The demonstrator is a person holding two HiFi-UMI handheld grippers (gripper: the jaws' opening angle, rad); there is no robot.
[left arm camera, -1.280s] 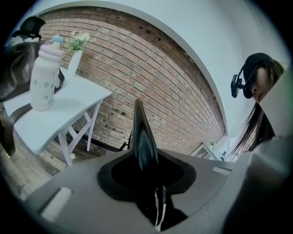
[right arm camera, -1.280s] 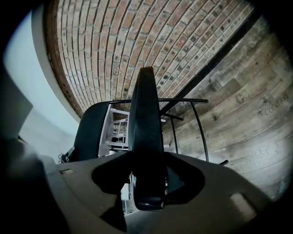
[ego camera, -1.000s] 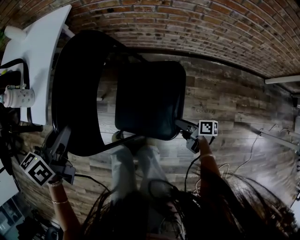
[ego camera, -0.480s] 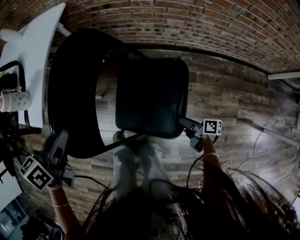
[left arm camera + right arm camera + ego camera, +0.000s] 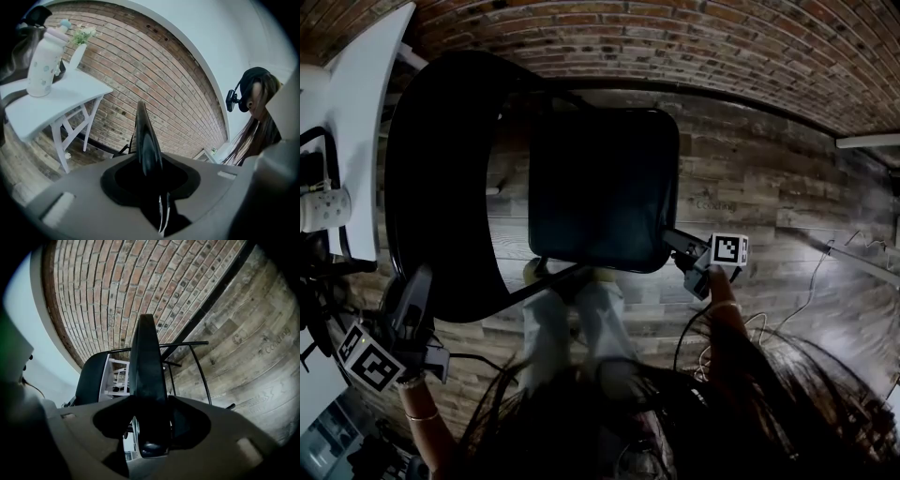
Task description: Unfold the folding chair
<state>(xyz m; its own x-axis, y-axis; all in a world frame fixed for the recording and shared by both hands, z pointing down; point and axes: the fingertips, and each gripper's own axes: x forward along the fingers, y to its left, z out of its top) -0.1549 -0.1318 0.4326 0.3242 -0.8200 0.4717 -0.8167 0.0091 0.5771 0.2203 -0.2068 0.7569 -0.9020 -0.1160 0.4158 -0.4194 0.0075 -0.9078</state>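
Note:
The black folding chair stands before me, its padded seat (image 5: 602, 187) nearly flat and its curved backrest (image 5: 436, 187) at the left. My left gripper (image 5: 417, 286) grips the backrest's lower edge (image 5: 146, 140). That thin edge runs between its jaws (image 5: 150, 173), which are closing on it. My right gripper (image 5: 673, 242) is shut on the seat's near right corner. In the right gripper view the seat's edge (image 5: 146, 362) fills the gap between the jaws (image 5: 149, 423). The chair's thin metal frame (image 5: 197, 366) shows beyond.
A white table (image 5: 366, 122) stands left of the chair, with a pale bottle (image 5: 43, 58) and a vase of flowers (image 5: 79, 47) on it. A brick wall (image 5: 675, 47) is behind. Cables (image 5: 806, 291) lie on the wooden floor at the right. The person's legs (image 5: 572, 328) are under the seat's near edge.
In the head view the right gripper and the seat corner have shifted slightly right and down. The left gripper sits lower in the picture, still on the backrest.

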